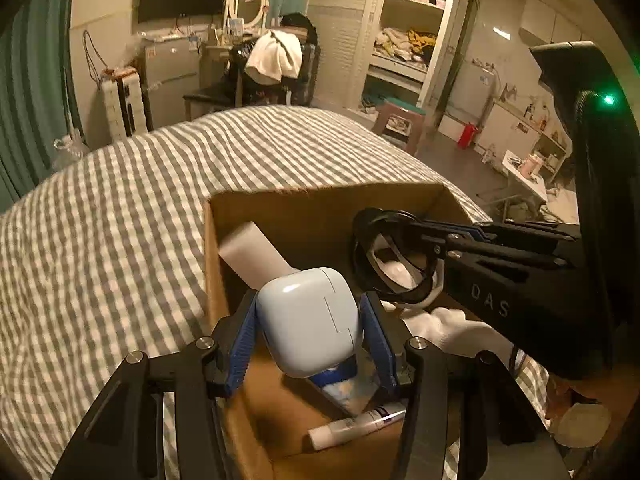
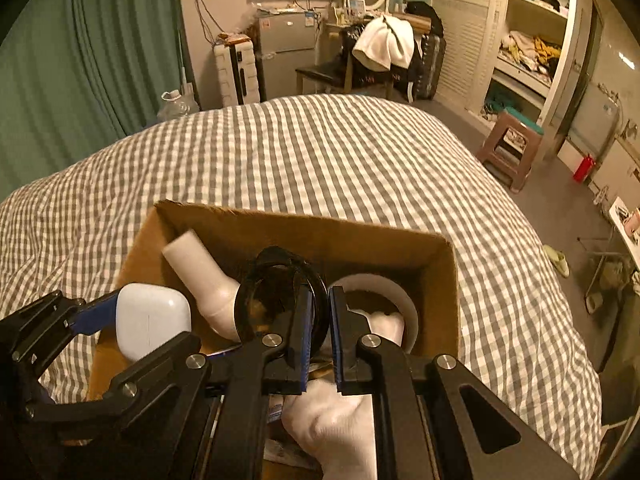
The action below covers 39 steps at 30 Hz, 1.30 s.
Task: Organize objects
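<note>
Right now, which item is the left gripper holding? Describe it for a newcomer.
On the checked bed stands an open cardboard box. Over it the left gripper clamps a pale-blue earbud case: rounded and glossy, unlike the matte white tube behind.

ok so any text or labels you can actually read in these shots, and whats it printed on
"D A S": pale letters on the black body of the right gripper, seen in the left wrist view.
The tube lying in the cardboard box carries print, too small and blurred to read.
Stickers on the fridge at the far wall: unreadable.
The white case in the left gripper shows no text.
</note>
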Each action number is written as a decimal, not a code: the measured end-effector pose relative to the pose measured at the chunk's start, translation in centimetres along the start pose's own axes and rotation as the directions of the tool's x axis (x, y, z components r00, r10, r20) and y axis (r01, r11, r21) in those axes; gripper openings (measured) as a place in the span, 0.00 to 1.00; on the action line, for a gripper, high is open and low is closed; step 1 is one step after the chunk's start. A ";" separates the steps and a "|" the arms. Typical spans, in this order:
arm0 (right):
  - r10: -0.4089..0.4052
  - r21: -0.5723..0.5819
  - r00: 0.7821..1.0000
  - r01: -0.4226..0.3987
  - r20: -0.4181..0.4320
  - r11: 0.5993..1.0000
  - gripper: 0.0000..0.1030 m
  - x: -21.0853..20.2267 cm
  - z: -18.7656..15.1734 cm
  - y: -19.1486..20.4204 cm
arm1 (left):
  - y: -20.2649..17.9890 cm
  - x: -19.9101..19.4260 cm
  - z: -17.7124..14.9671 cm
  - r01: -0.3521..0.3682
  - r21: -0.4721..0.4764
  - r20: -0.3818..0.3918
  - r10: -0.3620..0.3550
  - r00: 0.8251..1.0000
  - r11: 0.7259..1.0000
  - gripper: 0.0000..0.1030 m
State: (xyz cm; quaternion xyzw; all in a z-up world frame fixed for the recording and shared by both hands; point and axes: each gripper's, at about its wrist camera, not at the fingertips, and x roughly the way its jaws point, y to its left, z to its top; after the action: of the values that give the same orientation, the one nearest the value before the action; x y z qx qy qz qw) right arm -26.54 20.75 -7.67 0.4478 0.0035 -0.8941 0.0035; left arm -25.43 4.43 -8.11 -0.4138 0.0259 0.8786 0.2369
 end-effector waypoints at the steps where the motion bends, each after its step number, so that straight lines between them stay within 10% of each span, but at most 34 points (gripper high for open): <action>1: 0.003 0.006 1.000 -0.003 -0.006 1.000 0.08 0.3 -0.1 -0.3 | -0.2 0.1 -0.1 -0.002 0.005 0.001 0.002 1.000 1.000 0.51; 13: 0.051 0.054 0.999 -0.050 -0.003 0.997 0.10 -0.4 -1.3 -2.1 | -1.8 -0.6 -0.8 -0.032 0.017 0.021 0.031 0.999 0.999 0.53; 21: 0.078 0.115 0.995 -0.085 0.068 0.990 0.44 -3.4 -0.6 -2.8 | -1.8 -3.2 0.2 -0.067 0.025 0.067 0.065 0.996 0.997 0.72; 39: 0.038 0.104 0.956 -0.072 0.292 0.992 0.71 -18.5 0.3 -2.8 | -4.9 -15.7 2.0 -0.145 0.006 0.252 0.139 0.958 0.989 0.95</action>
State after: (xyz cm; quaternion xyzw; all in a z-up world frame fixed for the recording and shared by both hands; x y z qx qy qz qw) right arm -15.69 23.61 7.32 0.3116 -0.0603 -0.9483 0.0034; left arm -16.18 3.02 5.56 -0.2933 0.0359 0.9383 0.1797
